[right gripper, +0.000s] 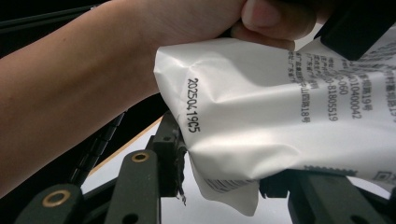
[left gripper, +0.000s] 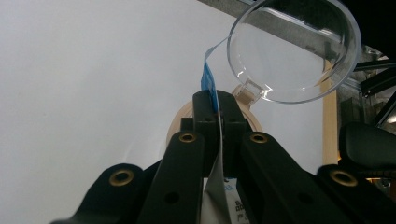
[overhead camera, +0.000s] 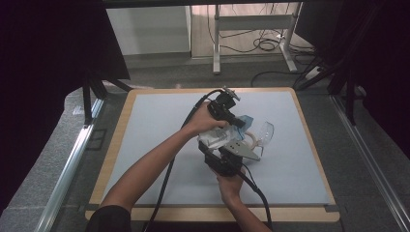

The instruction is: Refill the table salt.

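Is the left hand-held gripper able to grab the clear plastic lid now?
Probably not yet: the left hand-held gripper is shut on the white packet's blue edge, though the clear round plastic lid lies just beyond its jaws.

Crinkled packet, clear plastic, matt table

The white printed packet [right gripper: 289, 116] looks like thin, creased, faintly glossy film; the round clear plastic lid [left gripper: 294, 49] beyond the left hand-held gripper [left gripper: 218, 100] is smooth and shiny. Both hand-held grippers are matt black plastic with brass-coloured rivets. The pale grey table [overhead camera: 159, 125] is matt, its edge bare wood.
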`<state>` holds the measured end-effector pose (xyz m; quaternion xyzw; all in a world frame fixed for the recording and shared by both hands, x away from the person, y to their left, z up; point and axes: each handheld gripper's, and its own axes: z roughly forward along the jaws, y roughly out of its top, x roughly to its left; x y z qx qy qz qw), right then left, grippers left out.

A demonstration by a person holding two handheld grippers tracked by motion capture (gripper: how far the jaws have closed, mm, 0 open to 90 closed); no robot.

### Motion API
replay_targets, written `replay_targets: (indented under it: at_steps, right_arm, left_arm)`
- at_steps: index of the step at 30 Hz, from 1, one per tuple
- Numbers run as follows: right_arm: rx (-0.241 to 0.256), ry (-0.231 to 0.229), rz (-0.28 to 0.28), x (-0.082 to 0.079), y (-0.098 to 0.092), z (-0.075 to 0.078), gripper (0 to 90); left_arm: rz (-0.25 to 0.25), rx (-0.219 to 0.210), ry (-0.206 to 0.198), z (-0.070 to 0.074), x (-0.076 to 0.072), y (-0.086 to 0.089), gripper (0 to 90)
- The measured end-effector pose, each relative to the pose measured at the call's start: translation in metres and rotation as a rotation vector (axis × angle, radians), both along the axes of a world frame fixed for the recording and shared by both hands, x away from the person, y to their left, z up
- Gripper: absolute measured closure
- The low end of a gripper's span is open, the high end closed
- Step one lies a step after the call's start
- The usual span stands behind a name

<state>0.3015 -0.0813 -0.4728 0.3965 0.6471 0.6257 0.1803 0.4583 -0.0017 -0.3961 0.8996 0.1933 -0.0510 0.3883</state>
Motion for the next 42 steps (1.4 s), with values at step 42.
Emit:
replay_targets:
  at_steps: [42]
  right_arm:
    - [-0.030, -0.007, 0.003, -0.001, 0.002, -0.011, 58.1]
  left_arm:
    - [0.027, -0.041, -0.014, -0.008, -0.003, 0.009, 89.0]
